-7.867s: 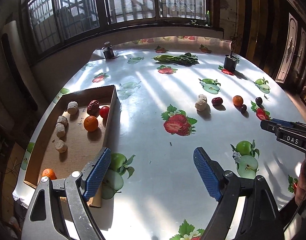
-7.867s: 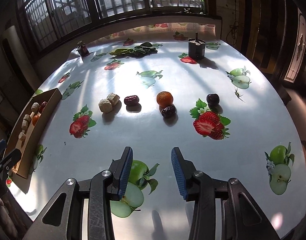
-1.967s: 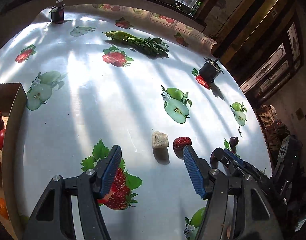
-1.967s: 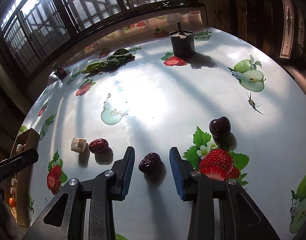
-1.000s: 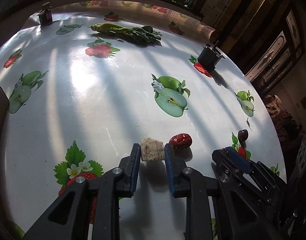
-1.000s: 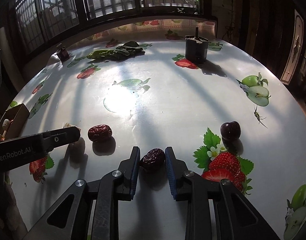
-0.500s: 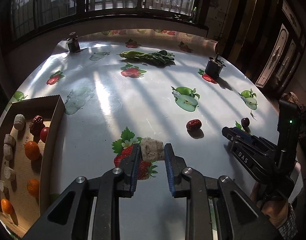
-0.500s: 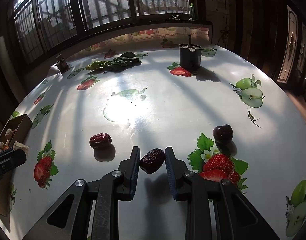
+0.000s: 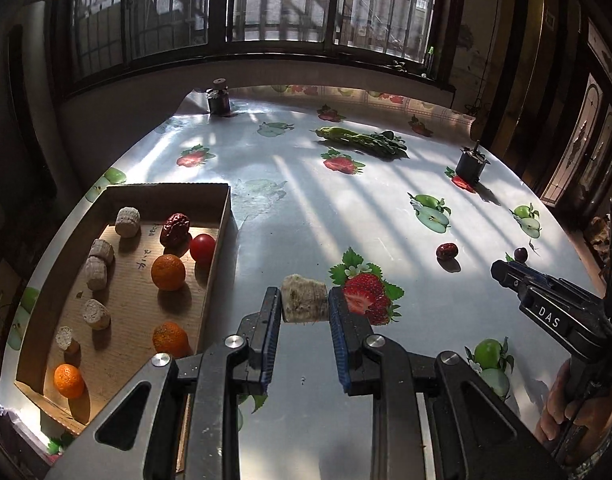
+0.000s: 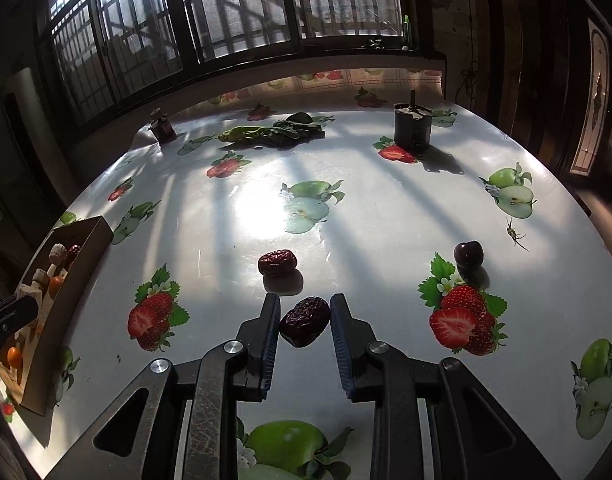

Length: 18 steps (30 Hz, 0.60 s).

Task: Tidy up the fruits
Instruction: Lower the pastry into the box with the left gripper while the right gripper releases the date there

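The left gripper (image 9: 304, 311) has its blue-padded fingers (image 9: 270, 320) clamped on a pale, rough-skinned cylindrical chunk (image 9: 304, 299), gripped across its flat ends so the piece cannot roll out. It hangs above the counter (image 9: 306, 208), a glossy white oilcloth printed with strawberries and apples, just beside the right wall of the shallow brown cardboard tray (image 9: 219, 240). The tray seems to be the collecting place: similar pale chunks (image 9: 127, 222) line its left side, while small orange citrus fruits (image 9: 168, 272), a wrinkled red date (image 9: 175, 229) and a smooth red round fruit (image 9: 203, 245) lie toward its right. Probably the held chunk belongs with its like on the left.

The right gripper (image 10: 304, 326) is closed on a dark, wrinkled dried date (image 10: 304, 321), pinched at its two sides and lifted off the counter, well apart from the tray. It points forward over the middle of the counter; in the left wrist view it reaches in from the right, with the person's hand (image 9: 562, 408) wrapped around its handle.

Left loose on the counter are a second red wrinkled date (image 10: 277, 263) and a dark round cherry-like fruit (image 10: 468, 255). By my judgement the sorting is well along, with two pieces in carry and two to fetch.
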### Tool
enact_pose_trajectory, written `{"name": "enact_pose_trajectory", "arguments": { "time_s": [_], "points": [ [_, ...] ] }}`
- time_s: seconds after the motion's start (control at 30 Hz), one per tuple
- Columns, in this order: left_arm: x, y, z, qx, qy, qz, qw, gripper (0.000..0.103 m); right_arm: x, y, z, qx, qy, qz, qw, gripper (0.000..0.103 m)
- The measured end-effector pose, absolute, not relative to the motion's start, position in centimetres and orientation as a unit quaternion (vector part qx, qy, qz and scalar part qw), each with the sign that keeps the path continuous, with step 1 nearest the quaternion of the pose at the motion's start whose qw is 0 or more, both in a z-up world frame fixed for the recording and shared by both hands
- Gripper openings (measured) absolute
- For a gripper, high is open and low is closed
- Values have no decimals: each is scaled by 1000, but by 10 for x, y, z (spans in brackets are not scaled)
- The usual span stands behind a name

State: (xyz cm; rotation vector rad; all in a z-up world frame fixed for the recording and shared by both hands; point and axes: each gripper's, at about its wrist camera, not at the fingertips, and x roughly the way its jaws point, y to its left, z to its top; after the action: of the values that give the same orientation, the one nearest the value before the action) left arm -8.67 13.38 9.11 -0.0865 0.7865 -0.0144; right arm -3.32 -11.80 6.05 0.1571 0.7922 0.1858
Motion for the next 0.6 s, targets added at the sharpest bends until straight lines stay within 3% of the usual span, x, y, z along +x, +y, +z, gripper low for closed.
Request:
{"name": "enact_pose_trajectory", "arguments": {
  "time_s": [0.33, 0.6],
  "points": [
    [-108, 263, 88, -133, 378, 97, 911, 23, -58, 1, 109, 52, 371, 241, 895, 28],
    [-108, 320, 63, -170, 404, 134, 889, 23, -72, 116, 88, 23, 402, 356, 843, 28]
  ]
}}
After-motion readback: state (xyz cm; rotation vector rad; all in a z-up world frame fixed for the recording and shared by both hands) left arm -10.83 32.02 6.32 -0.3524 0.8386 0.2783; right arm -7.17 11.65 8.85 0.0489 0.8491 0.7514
